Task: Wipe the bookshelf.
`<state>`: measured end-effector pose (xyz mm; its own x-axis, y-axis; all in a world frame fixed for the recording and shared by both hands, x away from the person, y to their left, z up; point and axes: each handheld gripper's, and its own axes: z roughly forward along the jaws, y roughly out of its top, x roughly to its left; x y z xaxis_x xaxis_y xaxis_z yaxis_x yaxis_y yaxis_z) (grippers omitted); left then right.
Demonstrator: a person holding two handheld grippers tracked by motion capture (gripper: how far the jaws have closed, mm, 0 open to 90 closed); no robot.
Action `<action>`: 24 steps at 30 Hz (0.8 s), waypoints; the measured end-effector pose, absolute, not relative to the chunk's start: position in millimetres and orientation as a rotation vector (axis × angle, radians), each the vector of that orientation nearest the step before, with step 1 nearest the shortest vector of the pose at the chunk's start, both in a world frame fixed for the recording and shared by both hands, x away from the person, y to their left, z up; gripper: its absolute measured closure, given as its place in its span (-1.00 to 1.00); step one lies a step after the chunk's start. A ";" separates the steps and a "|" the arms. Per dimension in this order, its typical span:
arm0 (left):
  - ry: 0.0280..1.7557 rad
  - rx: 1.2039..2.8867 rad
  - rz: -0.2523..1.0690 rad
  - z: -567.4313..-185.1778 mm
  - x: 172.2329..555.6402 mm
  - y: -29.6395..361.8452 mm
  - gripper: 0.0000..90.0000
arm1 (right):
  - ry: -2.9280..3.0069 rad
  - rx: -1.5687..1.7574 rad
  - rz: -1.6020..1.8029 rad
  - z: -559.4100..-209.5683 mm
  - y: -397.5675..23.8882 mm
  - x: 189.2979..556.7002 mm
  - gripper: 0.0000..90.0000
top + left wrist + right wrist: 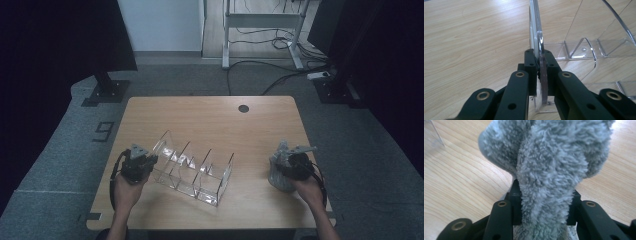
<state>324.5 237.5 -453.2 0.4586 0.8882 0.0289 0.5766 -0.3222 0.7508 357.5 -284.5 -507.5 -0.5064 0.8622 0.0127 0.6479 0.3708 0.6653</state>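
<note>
Left claw [539,65] clamps acrylic rack [192,167]; right claw [544,200], half-hidden, grips fluffy cloth [549,165].

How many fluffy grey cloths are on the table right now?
1. The grey cloth sits at the table's right side, bunched between the jaws of the right claw. No others are visible.

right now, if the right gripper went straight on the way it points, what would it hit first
The grey fluffy cloth, already bunched between the right gripper's jaws. Past the cloth lies the wooden table, and since the gripper seems tilted down, it would probably meet the tabletop next; depth there is unclear.
</note>
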 end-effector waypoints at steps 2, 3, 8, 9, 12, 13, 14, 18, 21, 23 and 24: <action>1.218 2.028 0.588 -453.2 324.5 237.4 0.87 | 2.303 1.323 0.876 -510.6 -284.7 358.3 0.32; 1.217 2.028 0.588 -453.2 324.5 237.4 0.87 | 2.303 1.323 0.873 -512.5 -285.0 358.6 0.30; 1.214 2.029 0.588 -453.2 324.5 237.5 0.86 | 2.320 1.334 0.857 -522.2 -288.0 359.7 0.22; 1.214 2.030 0.588 -453.2 324.5 237.5 0.86 | 2.316 1.338 0.864 -522.5 -288.7 359.8 0.19; 1.215 2.032 0.590 -452.9 324.5 237.3 0.86 | 2.316 1.346 0.861 -522.5 -289.1 359.1 0.08; 1.216 2.033 0.594 -452.8 324.5 237.2 0.85 | 2.320 1.347 0.862 -522.5 -288.8 358.4 0.04; 1.216 2.033 0.593 -452.2 324.3 237.4 0.84 | 2.318 1.341 0.858 -522.1 -288.2 357.6 -0.02; 1.211 2.013 0.605 -448.8 322.8 238.1 0.72 | 2.315 1.333 0.867 -517.7 -287.9 355.5 -0.20; 1.198 1.995 0.606 -444.0 320.6 240.0 0.55 | 2.304 1.315 0.884 -511.5 -288.7 354.5 -0.31; 1.195 1.993 0.587 -441.0 319.6 241.3 0.40 | 2.298 1.306 0.913 -506.6 -289.2 353.4 -0.39; 1.194 1.985 0.595 -440.0 318.6 241.7 0.33 | 2.305 1.301 0.924 -504.1 -289.1 352.9 -0.41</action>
